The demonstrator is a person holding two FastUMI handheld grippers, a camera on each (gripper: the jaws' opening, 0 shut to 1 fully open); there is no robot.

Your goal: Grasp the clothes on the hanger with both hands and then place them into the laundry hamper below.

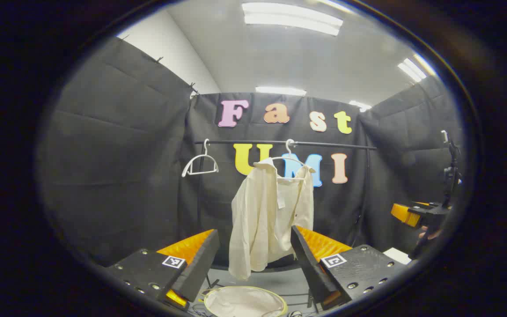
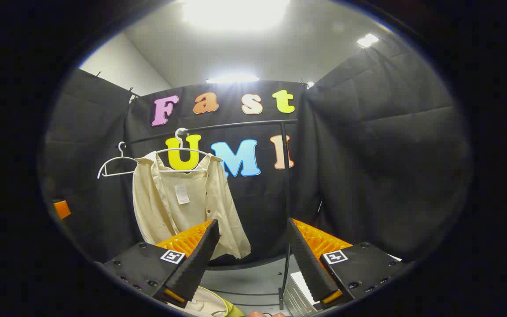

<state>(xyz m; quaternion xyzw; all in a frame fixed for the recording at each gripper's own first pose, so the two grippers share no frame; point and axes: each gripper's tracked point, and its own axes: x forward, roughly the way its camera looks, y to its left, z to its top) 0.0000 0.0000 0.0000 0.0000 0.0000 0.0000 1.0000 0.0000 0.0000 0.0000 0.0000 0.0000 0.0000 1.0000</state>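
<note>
Left gripper view: the left gripper (image 1: 253,246) sits at the bottom of the frame with its two fingers spread wide, nothing between them touching either pad. Centre frame, a cream long-sleeved shirt (image 1: 266,215) hangs on a white plastic hanger (image 1: 289,158) hooked over a thin black horizontal rail (image 1: 324,144). The shirt hangs askew, bunched toward its left side. A second, bare white hanger (image 1: 200,164) hangs on the same rail, left of the shirt and apart from it. At bottom centre, below the shirt, is the round laundry hamper with a yellow-green rim and pale lining (image 1: 244,301). At the right edge, mid-height, the right gripper (image 1: 412,214) shows with a hand just below it.

Right gripper view: the right gripper (image 2: 253,246) is at the bottom of the frame, fingers wide apart, gripping nothing. The shirt (image 2: 183,207) hangs in the left half, on its hanger (image 2: 183,152), well beyond the fingertips. The bare hanger (image 2: 117,167) is further left. The hamper rim (image 2: 225,304) shows at the bottom edge, partly hidden by the left finger.
</note>
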